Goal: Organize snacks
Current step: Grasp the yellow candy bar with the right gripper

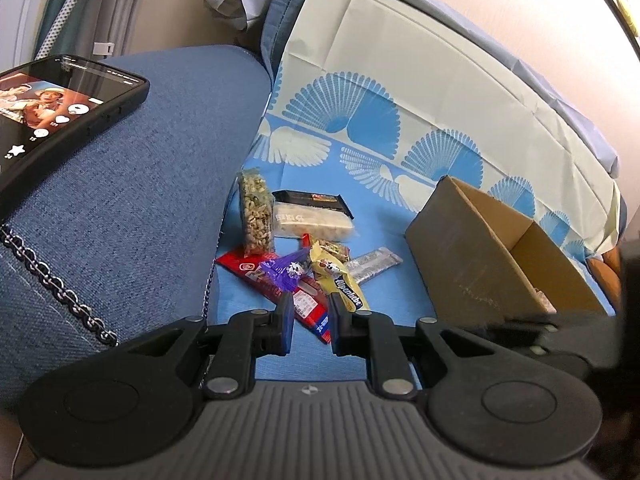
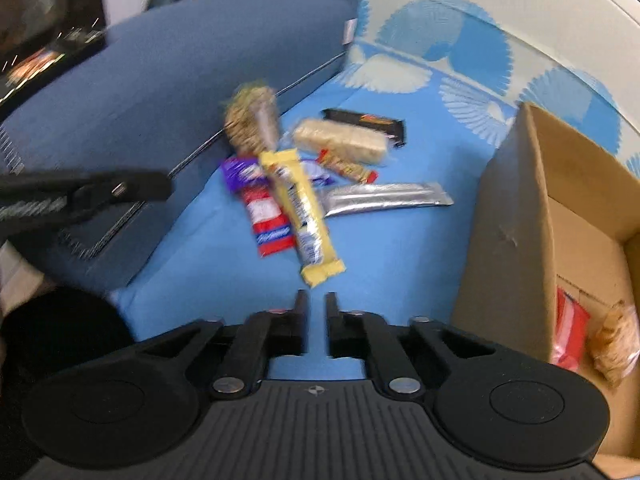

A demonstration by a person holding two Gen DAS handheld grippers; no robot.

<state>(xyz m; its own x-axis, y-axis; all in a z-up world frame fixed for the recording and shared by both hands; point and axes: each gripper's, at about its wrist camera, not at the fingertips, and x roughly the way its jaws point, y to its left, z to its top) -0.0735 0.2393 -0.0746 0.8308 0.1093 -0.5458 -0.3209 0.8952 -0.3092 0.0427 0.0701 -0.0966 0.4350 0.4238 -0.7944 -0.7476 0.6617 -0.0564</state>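
Ahead of our grippers we count eight loose snacks on the blue cloth [image 1: 256, 364]: one clear nut bag [image 1: 256, 212], one black bar [image 1: 316, 200], one pale rice bar [image 1: 312, 222], one red wrapper [image 1: 280, 290], one purple one [image 1: 282, 274], one yellow bar [image 2: 298, 206], one small red-ended bar [image 2: 348, 166] and one silver bar [image 2: 386, 198]. Our left gripper [image 1: 310, 326] has its jaws nearly together and our right gripper [image 2: 316, 330] stands slightly parted, neither holding anything. The cardboard box [image 2: 508, 236], right of both, holds two packets, and a phone [image 1: 60, 116] lies on the sofa arm [image 1: 140, 200] to the left.
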